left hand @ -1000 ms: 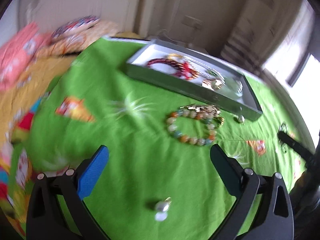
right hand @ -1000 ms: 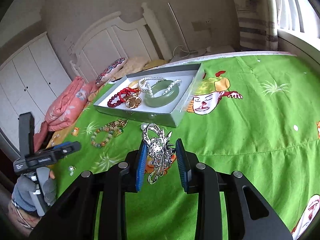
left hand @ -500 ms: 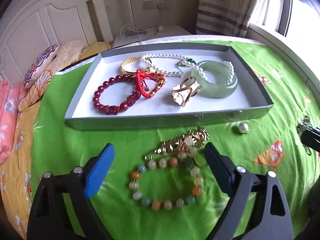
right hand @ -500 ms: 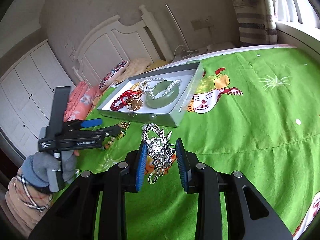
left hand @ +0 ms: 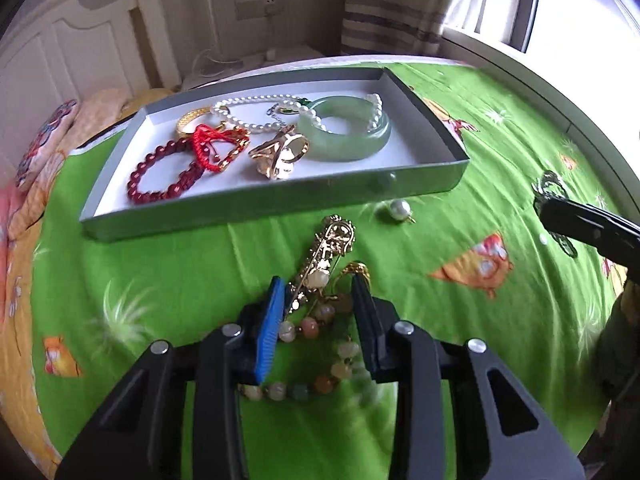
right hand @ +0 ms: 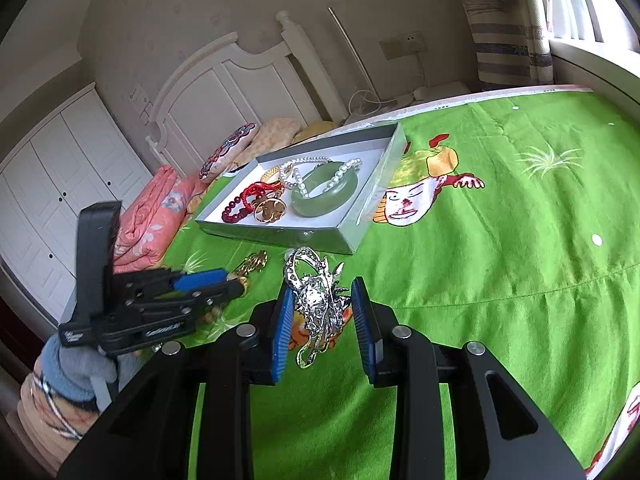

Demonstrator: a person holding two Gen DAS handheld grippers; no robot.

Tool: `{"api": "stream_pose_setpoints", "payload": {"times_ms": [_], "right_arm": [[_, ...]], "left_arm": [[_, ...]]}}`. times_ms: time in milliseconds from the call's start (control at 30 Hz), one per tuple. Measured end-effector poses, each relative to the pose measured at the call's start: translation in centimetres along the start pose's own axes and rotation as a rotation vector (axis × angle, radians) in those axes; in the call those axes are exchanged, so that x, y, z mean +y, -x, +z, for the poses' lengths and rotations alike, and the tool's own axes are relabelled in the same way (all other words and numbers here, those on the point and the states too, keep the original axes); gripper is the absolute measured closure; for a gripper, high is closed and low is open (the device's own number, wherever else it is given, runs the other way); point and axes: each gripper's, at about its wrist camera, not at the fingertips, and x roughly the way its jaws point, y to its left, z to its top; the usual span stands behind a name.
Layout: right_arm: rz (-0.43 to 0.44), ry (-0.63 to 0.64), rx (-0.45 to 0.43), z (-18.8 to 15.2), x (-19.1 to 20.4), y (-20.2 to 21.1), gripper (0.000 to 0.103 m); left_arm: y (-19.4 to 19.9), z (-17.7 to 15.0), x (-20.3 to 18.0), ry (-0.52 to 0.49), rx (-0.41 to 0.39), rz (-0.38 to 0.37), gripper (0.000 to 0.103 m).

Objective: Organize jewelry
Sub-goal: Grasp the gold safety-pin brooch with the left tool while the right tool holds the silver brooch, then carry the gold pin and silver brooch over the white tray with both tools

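Note:
A grey jewelry tray (left hand: pixel 424 184) on the green bedspread holds a jade bangle (left hand: pixel 348 140), a pearl necklace (left hand: pixel 256 102), a red bead bracelet (left hand: pixel 160 184), a red cord bracelet, a gold bangle and a gold ornament (left hand: pixel 280 154). My left gripper (left hand: pixel 320 292) is shut on a gold brooch (left hand: pixel 328 254) that lies with a pastel bead bracelet (left hand: pixel 316 364) in front of the tray. My right gripper (right hand: pixel 320 304) is shut on a silver brooch (right hand: pixel 318 300) and holds it above the spread, right of the left gripper (right hand: pixel 236 278).
A loose pearl (left hand: pixel 400 210) lies by the tray's (right hand: pixel 276 234) front wall. Pillows and a pink quilt (right hand: pixel 148 220) lie at the bed's left. A headboard, wardrobe and window surround the bed.
My left gripper swung toward the tray, dropped onto the gold brooch and bead bracelet and closed on them. My right gripper stayed put with the silver brooch.

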Motion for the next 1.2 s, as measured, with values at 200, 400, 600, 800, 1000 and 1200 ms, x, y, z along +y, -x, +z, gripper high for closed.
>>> {"api": "stream_pose_setpoints", "payload": {"times_ms": [200, 400, 600, 800, 1000, 1200], "right_arm": [[0.000, 0.000, 0.005, 0.0, 0.0, -0.1, 0.073], [-0.001, -0.002, 0.007, 0.0, 0.0, -0.1, 0.073], [0.001, -0.001, 0.012, 0.0, 0.0, -0.4, 0.073], [0.009, 0.003, 0.013, 0.0, 0.0, -0.3, 0.073], [0.013, 0.000, 0.012, 0.0, -0.1, -0.3, 0.073], [0.012, -0.001, 0.014, 0.0, -0.1, -0.3, 0.073]], "left_arm": [[1.4, -2.4, -1.8, -0.012, 0.029, -0.056, 0.060], [3.0, -2.3, -1.4, 0.014, -0.010, -0.082, 0.059], [1.8, 0.8, 0.9, 0.101, -0.023, -0.074, 0.059], [-1.0, 1.0, -0.4, 0.033, 0.007, 0.020, 0.066], [-0.6, 0.2, -1.9, -0.036, -0.033, 0.055, 0.086], [-0.3, -0.2, -1.8, -0.026, -0.037, 0.037, 0.086]]}}
